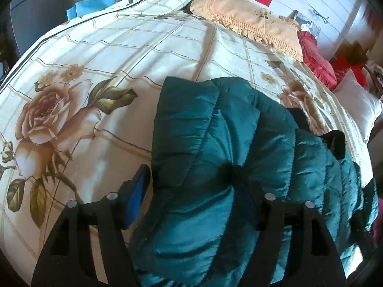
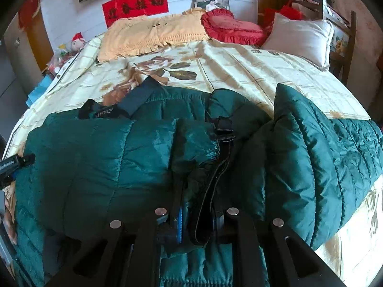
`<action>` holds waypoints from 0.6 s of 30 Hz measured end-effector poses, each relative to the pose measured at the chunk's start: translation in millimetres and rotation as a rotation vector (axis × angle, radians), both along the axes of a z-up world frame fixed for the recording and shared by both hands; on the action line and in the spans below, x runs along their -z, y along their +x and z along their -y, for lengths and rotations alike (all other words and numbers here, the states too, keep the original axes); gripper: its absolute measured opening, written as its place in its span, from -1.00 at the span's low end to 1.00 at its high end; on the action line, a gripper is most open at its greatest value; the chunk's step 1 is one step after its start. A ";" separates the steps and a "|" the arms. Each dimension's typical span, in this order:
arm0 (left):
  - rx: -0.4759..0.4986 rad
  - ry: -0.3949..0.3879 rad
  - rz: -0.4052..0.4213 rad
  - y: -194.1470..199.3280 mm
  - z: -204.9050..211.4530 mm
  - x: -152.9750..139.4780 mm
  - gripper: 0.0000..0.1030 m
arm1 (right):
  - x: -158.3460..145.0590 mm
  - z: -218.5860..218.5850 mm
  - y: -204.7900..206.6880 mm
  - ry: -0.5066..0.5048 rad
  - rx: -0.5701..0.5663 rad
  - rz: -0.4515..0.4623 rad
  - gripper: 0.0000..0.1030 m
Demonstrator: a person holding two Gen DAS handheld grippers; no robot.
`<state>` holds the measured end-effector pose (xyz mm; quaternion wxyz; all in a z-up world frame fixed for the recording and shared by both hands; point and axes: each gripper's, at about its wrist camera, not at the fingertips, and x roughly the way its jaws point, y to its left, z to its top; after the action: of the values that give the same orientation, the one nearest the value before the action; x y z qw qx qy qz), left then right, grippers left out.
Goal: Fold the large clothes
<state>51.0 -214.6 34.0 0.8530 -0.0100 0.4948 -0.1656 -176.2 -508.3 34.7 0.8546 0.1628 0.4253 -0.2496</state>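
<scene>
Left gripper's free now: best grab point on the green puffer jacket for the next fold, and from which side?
Judgement only: take the green puffer jacket by its folded left edge, coming from the bare bedspread side. That edge is a thick, rounded roll the open left gripper straddles already. The right gripper is shut on a dark strap and fabric at the middle.

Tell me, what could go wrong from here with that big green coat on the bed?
The right gripper is shut on only a narrow bunch of the green puffer jacket and its black strap, so the slick padded fabric might slip out. The left gripper stands open around the jacket's edge without pressing it, so that side may sag or unfold. The raised flap could flop back onto the floral bedspread.
</scene>
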 end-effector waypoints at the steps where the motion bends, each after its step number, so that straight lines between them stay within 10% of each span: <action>1: 0.003 -0.008 0.003 -0.6 -0.5 2.1 0.42 | -0.8 -1.0 -1.2 -0.002 0.001 0.000 -0.70; 10: 0.010 0.005 0.044 -7.0 4.3 5.8 0.44 | -6.0 4.2 -21.7 0.065 0.018 0.046 -0.68; 15: 0.010 0.005 0.070 -12.2 1.6 -1.3 0.43 | -52.5 -16.7 -38.5 0.005 0.036 0.182 0.15; 18: 0.019 -0.003 0.110 -21.5 -2.3 -15.5 0.43 | -69.5 -41.5 -28.6 -0.029 -0.048 0.202 0.20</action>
<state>29.5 -212.3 49.5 0.8773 0.0023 0.4470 -0.1748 -204.7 -466.8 104.3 0.9011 0.1645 0.3370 -0.2177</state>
